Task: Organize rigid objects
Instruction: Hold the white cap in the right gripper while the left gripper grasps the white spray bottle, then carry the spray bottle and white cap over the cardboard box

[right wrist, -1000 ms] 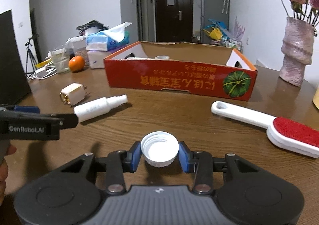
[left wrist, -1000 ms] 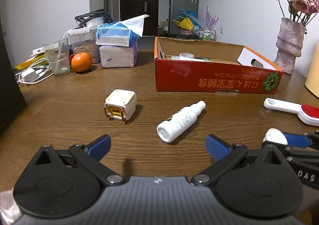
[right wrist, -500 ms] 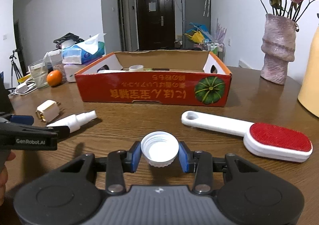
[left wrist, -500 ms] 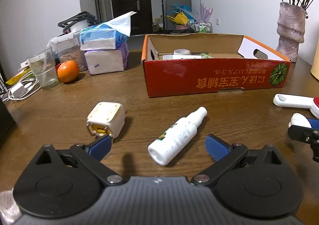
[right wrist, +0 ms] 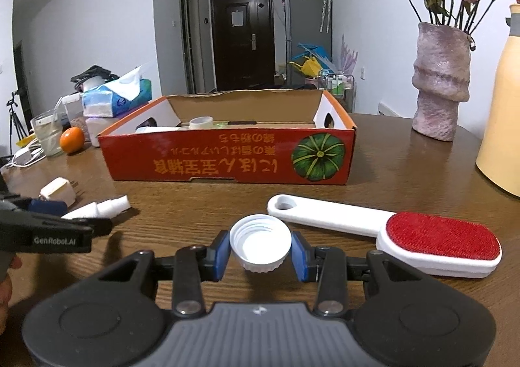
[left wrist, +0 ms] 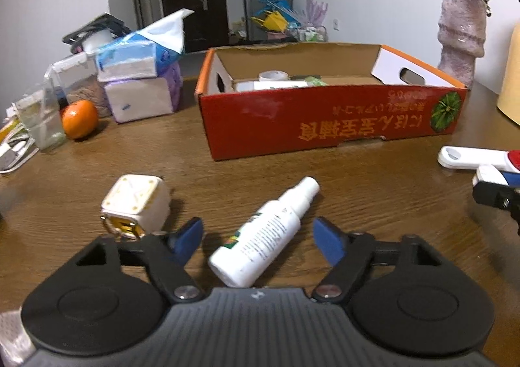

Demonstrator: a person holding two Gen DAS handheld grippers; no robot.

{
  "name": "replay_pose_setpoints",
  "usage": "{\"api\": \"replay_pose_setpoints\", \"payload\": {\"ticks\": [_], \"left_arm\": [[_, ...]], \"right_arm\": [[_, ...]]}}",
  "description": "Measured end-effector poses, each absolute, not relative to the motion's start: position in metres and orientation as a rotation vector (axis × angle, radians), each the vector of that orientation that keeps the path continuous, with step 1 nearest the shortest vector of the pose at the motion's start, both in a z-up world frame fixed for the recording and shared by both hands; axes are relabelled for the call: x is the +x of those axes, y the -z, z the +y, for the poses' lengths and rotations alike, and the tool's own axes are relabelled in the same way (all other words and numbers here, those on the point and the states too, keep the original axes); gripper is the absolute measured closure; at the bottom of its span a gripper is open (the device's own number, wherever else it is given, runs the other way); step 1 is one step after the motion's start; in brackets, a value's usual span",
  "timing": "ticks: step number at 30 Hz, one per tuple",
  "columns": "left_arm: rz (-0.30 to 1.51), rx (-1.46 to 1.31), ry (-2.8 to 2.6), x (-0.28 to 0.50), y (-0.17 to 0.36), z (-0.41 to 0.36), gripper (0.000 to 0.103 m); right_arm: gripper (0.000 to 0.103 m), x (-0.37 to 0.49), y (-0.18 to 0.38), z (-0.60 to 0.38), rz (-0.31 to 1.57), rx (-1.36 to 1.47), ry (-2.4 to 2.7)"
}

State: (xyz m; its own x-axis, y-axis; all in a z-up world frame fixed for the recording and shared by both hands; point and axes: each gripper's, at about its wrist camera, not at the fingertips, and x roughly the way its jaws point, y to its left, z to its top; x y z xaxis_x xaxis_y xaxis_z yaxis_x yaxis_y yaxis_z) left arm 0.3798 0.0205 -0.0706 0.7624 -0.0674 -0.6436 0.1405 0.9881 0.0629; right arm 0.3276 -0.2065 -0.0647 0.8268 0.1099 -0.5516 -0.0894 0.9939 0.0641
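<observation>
**Progress at this moment: part of the sorting done, several pieces left outside**

Progress was only partial, as far as the pictures showed. The red cardboard box (right wrist: pixel 227 160) already held a roll of tape (right wrist: pixel 201 122) and a white container lying beside it, so some rigid things were put away. Outside the box, on the tabletop (left wrist: pixel 373 191), three things waited: the white spray bottle (left wrist: pixel 265 232), the white charger plug (left wrist: pixel 136 204) just to its left, and the lint brush (right wrist: pixel 383 234) with the red pad, which lay near your right side.

Your right gripper (right wrist: pixel 260 248) was clamped on a white bottle cap (right wrist: pixel 260 242); both blue pads pressed its ribbed edge, and the open side of the cap looked upward. It seemed lifted a little above the wood, in front of the box and not yet over it.

Your left gripper (left wrist: pixel 258 240) stood wide apart, low over the tabletop. The spray bottle lay at an angle between its two fingers (left wrist: pixel 187 237), its base close to the gripper body and its nozzle pointing toward the box. I could not see that either pad touched it. My judgement is that this bottle was your next piece, and the cap had to go into the box.
</observation>
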Motion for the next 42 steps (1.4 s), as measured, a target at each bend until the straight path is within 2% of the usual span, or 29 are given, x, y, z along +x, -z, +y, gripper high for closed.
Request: {"api": "replay_pose_setpoints", "payload": {"ticks": [3, 7, 25, 42], "left_arm": [[0.704, 0.086, 0.153, 0.38, 0.071, 0.022, 0.044], [0.702, 0.065, 0.186, 0.378, 0.071, 0.023, 0.064], [0.652, 0.055, 0.231, 0.355, 0.057, -0.001, 0.065], [0.561, -0.024, 0.226, 0.345, 0.022, -0.023, 0.066]], "right_arm": [[0.064, 0.329, 0.065, -0.209, 0.586, 0.041, -0.097], [0.064, 0.329, 0.066, -0.21, 0.585, 0.039, -0.099], [0.064, 0.324, 0.064, -0.204, 0.564, 0.038, -0.11], [0.064, 0.319, 0.044, -0.215, 0.469, 0.104, -0.12]]}}
